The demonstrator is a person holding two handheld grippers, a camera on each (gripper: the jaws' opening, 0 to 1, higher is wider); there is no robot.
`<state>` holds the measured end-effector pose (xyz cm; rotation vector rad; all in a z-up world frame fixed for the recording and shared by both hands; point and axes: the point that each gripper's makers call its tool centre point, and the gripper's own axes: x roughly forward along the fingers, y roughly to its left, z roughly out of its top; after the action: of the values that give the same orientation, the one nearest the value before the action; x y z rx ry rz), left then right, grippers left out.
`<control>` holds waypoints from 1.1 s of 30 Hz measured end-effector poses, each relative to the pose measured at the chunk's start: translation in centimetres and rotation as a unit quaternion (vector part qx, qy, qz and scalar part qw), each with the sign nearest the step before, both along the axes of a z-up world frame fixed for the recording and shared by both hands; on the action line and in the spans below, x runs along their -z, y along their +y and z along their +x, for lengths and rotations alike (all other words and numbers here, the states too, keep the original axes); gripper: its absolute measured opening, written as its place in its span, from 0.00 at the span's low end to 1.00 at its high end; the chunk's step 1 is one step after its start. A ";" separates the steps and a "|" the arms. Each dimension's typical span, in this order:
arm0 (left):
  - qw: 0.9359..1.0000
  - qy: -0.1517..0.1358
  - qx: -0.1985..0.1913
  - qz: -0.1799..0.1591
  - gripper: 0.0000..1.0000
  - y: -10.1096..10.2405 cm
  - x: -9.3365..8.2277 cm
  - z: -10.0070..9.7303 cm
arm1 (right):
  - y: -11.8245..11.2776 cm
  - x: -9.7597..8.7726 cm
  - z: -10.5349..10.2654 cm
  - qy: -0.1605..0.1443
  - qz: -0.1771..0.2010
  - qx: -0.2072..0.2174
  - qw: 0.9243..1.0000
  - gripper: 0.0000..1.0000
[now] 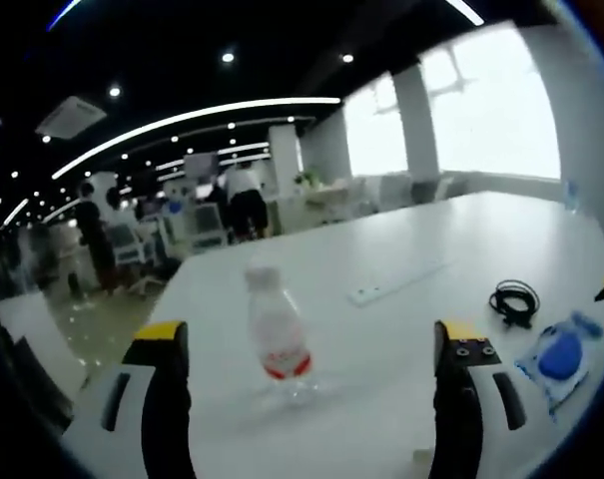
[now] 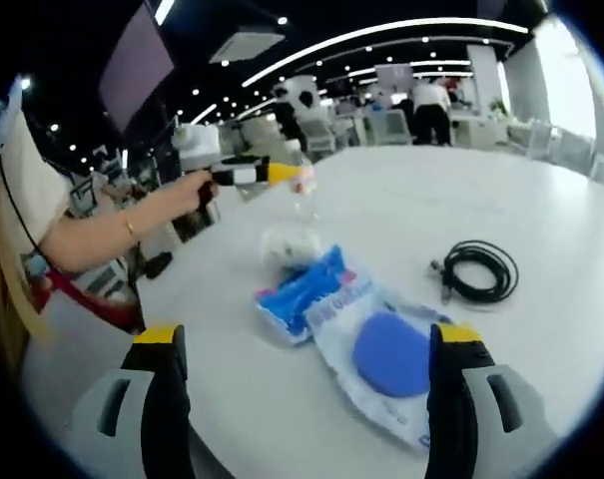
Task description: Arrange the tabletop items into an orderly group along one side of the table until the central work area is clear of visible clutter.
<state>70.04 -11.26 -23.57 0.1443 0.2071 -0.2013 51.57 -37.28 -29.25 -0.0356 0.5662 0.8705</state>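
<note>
The left gripper [image 1: 306,374] stands with its jaws wide apart and nothing between the pads; the bottle [image 1: 278,334] stands upright on the table [image 1: 401,249] just ahead, framed by the jaws but not touched. In the right gripper view the left gripper [image 2: 292,176] reaches in from the left beside the bottle [image 2: 303,192]. The right gripper [image 2: 303,384] also has its jaws apart and holds nothing; below it lie a clear bag with a blue disc [image 2: 391,354], a blue pack [image 2: 303,289] partly under it, and a cable [image 2: 479,269] coiled well apart to the right. A power strip [image 1: 376,292] lies farther along the table.

The bottle looks light, tall and narrow, so the likeliest fault is a topple; a jaw that comes in off centre would knock it over before the pads close, and it could then roll toward the edge. A grip high near the cap may let it swing or slip; too hard a squeeze may buckle thin plastic. The bag is slack and slick, so the right jaws may pinch only film and drag the pack with it; the cable may uncoil if lifted by one loop.
</note>
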 end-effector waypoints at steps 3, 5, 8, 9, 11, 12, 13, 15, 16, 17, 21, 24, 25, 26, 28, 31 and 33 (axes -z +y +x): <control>1.000 0.001 0.018 0.008 0.99 -0.5 -0.7 -1.1 | 0.3 -0.3 0.0 -0.011 -0.010 -0.012 1.000 1.00; 1.000 -0.001 0.028 0.008 0.99 -0.8 -1.4 -2.0 | 0.5 -0.5 0.1 -0.016 -0.013 -0.019 1.000 1.00; 0.999 0.001 0.044 -0.002 1.00 -1.4 -2.1 -3.3 | 0.7 -1.0 0.4 -0.024 -0.015 -0.029 0.999 1.00; 0.999 0.002 0.049 -0.005 1.00 -1.6 -2.2 -3.7 | 0.8 -1.0 0.4 -0.025 -0.015 -0.030 0.999 1.00; 0.998 0.010 0.061 -0.009 1.00 -2.0 -2.5 -4.7 | 1.0 -1.6 0.8 -0.030 -0.012 -0.036 0.999 1.00; 0.997 0.013 0.071 -0.016 1.00 -2.3 -2.7 -5.3 | 1.2 -1.8 0.9 -0.032 -0.009 -0.039 0.999 0.99; 0.997 0.015 0.073 -0.019 1.00 -2.4 -2.8 -5.8 | 1.4 -2.0 1.2 -0.034 -0.007 -0.045 0.998 0.99; 0.996 0.014 0.089 -0.023 1.00 -3.0 -3.2 -7.0 | 1.9 -2.3 1.6 -0.040 -0.005 -0.056 0.998 0.99; 0.995 0.016 0.091 -0.023 1.00 -3.1 -3.3 -7.5 | 2.0 -2.4 1.6 -0.042 -0.006 -0.059 0.997 0.99; 0.995 0.016 0.096 -0.019 1.00 -3.3 -3.5 -8.1 | 2.3 -2.5 1.9 -0.043 -0.003 -0.065 0.997 0.99; 0.994 0.018 0.105 -0.003 1.00 -3.6 -3.5 -9.9 | 3.1 -3.2 2.4 -0.042 0.013 -0.082 0.996 0.99; 0.993 0.025 0.114 -0.015 1.00 -4.0 -3.3 -11.1 | 3.7 -3.8 3.0 -0.058 0.006 -0.100 0.993 0.99; 0.993 0.027 0.116 -0.017 1.00 -4.1 -3.3 -11.4 | 4.0 -3.9 3.2 -0.065 0.004 -0.106 0.992 0.99; 0.992 0.028 0.118 -0.019 1.00 -4.2 -3.3 -11.9 | 4.3 -4.2 3.4 -0.072 0.005 -0.113 0.991 0.99; 0.992 0.032 0.122 -0.015 1.00 -4.4 -3.2 -12.5 | 4.8 -4.6 3.7 -0.079 0.012 -0.119 0.990 0.99; 0.991 0.039 0.127 -0.003 1.00 -4.6 -3.0 -13.6 | 6.0 -5.4 4.4 -0.081 0.038 -0.125 0.988 0.99; 0.990 0.043 0.132 0.006 1.00 -4.9 -3.0 -14.3 | 6.6 -5.4 4.7 -0.100 0.028 -0.139 0.985 0.99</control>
<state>55.73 -16.16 -20.61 0.1752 0.2759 -0.4714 56.32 -30.64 -23.82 -0.1521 0.3525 1.1397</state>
